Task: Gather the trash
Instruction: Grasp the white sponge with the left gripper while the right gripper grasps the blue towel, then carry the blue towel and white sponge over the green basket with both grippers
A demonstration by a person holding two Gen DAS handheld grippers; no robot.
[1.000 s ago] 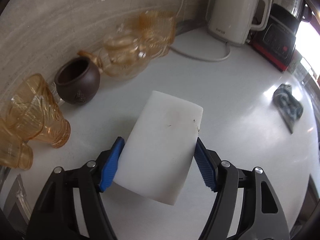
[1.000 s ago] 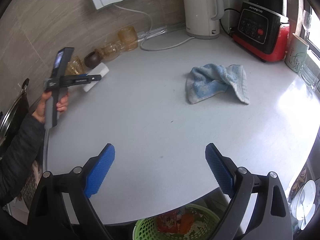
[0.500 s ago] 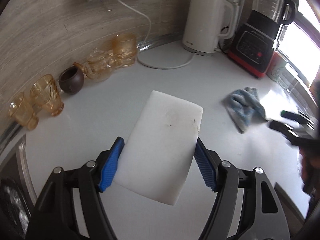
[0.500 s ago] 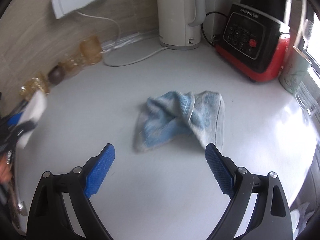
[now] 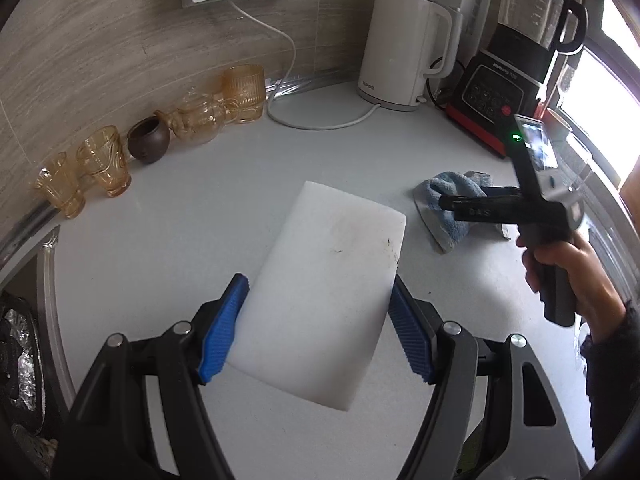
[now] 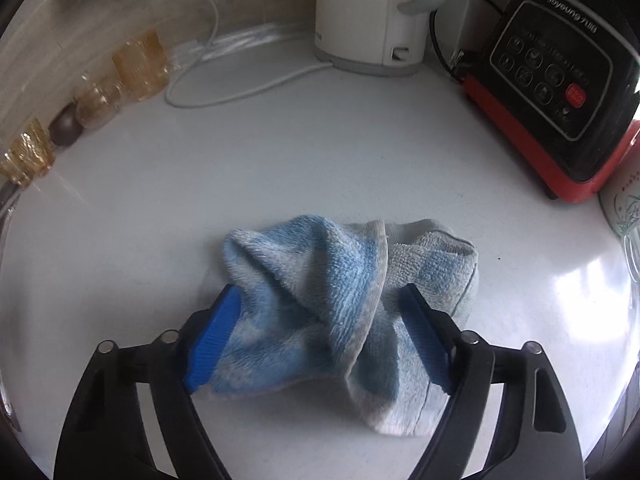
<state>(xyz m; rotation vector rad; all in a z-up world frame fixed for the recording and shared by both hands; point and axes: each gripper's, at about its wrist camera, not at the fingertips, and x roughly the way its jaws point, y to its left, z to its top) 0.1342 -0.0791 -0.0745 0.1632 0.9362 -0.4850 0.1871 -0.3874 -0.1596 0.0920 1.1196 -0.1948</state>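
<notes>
The left gripper (image 5: 316,330) is clamped on a white rectangular foam sponge (image 5: 320,292), smudged and flecked with dark specks, and holds it lifted above the white countertop (image 5: 192,216). The right gripper (image 6: 320,336) straddles a crumpled blue and white terry cloth (image 6: 332,292) that lies on the counter in front of the white electric kettle (image 6: 368,12). Its blue pads (image 6: 214,334) sit at either flank of the cloth, jaws wide, not yet pinching.

The step in hand looks like the grasp on the cloth. The next move calls for closing the right jaws on the thick central fold, then lifting clear; a shallow bite on loose terry may slip.
</notes>
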